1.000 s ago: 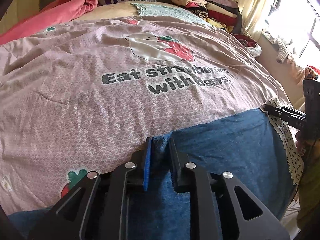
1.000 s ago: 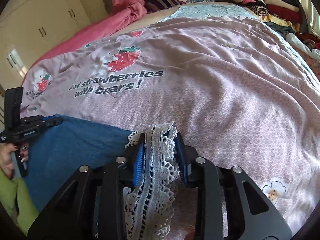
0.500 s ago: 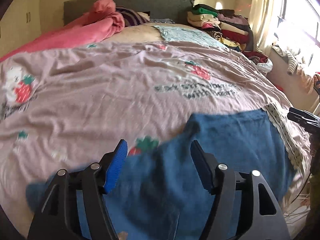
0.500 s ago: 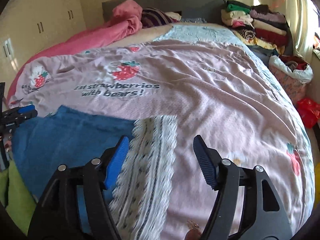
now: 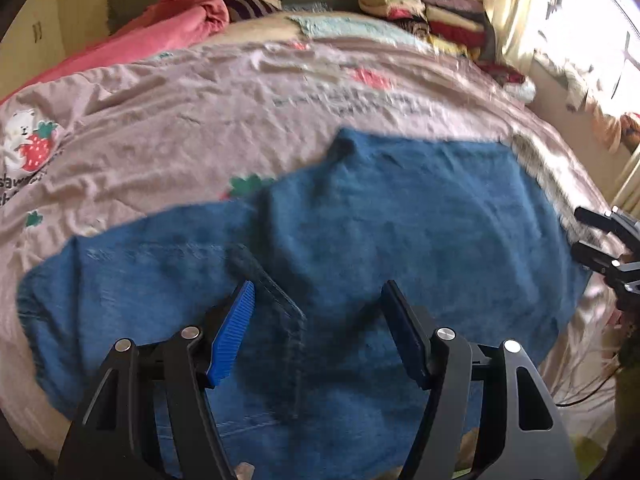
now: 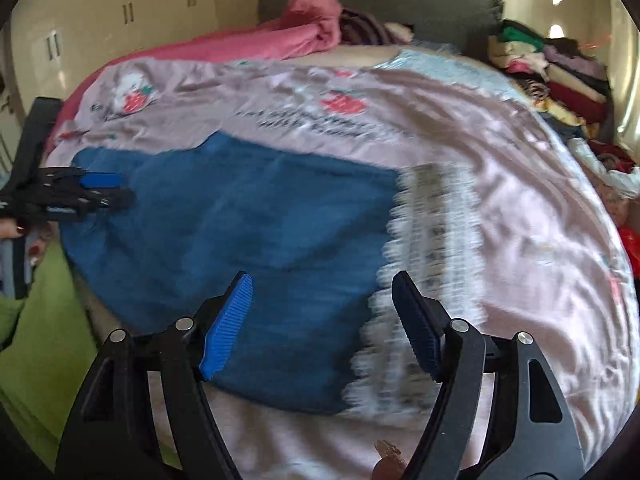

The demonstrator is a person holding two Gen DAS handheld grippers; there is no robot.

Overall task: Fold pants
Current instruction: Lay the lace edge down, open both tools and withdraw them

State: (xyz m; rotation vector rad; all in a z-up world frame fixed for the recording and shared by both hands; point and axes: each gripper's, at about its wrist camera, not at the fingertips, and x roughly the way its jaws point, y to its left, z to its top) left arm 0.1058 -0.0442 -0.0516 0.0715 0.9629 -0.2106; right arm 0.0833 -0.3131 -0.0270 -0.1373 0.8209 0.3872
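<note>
Blue denim pants (image 5: 400, 208) lie flat across the near part of the bed, their white lace hem (image 6: 432, 240) at the right end. My left gripper (image 5: 319, 286) hovers open over the left part of the pants, nothing between its blue pads. Above the pants beside the lace hem, my right gripper (image 6: 322, 276) has its jaws opening and empty. Each gripper also shows in the other view: the right gripper (image 5: 592, 236) at the right edge, the left gripper (image 6: 92, 192) at the left edge.
A pink strawberry-print bedspread (image 5: 200, 120) covers the bed. A rumpled pink blanket (image 5: 160, 36) lies by the headboard, and a stack of folded clothes (image 6: 560, 72) sits at the far right corner. Green fabric (image 6: 40, 320) hangs at the bed's near left edge.
Both grippers let go: the left released the denim edge, the right the lace hem. Both drew back toward the near edge, and the pants now lie spread on the bed.
</note>
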